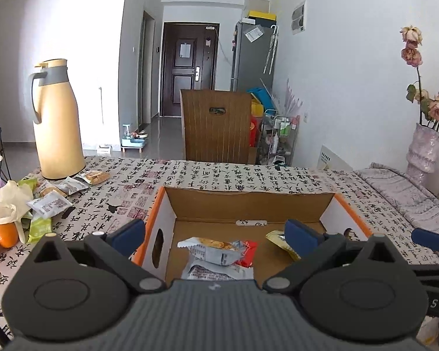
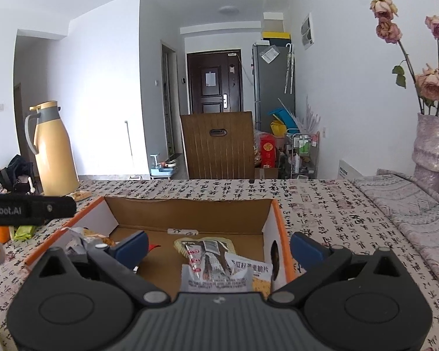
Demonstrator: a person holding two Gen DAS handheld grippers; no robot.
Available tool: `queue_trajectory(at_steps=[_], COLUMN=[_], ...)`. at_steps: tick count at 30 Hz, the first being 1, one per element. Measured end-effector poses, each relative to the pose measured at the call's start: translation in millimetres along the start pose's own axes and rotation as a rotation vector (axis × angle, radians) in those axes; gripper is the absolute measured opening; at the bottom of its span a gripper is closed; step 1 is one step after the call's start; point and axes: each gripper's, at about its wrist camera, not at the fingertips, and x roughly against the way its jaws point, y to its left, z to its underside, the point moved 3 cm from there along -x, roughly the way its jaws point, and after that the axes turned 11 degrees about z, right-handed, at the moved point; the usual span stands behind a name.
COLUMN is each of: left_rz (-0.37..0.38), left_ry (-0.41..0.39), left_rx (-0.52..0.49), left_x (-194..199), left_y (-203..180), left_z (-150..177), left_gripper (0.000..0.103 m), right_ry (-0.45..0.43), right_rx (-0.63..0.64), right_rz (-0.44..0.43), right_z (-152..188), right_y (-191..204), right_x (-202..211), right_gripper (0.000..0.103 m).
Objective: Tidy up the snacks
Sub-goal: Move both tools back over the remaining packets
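I read "nRobot.AI" in white on the black left tongs (image 2: 29,210), cut off at frame edge. Tablecloth (image 1: 219,175) calligraphy and snack wrapper (image 2: 248,269) print stay illegible to me.

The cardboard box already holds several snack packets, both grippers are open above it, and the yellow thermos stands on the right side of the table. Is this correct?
Not quite: the yellow thermos stands on the left side of the table, as the left wrist view shows. The rest holds: the cardboard box holds snack packets, and the left gripper and right gripper are open above it.

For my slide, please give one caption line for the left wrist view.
Open left gripper above the box holding packets; more snacks wait beside the thermos.
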Motion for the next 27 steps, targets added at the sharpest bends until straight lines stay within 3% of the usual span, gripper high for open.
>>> queue_trajectory(at_steps=[13,27], left_rz=[0.014,0.021], left_ry=[0.042,0.142], left_rx=[0.007,0.042], left_x=[36.5,61.1], left_y=[-4.9,4.1], left_z=[25.1,76.8], left_gripper=[0.103,0.103], right_ry=[0.065,0.186], right_rx=[0.024,0.041], right_rz=[0.015,0.023], right_z=[34.2,86.5], right_y=[-4.9,-15.0], right_x=[46.5,69.9], right_gripper=[0.103,0.103])
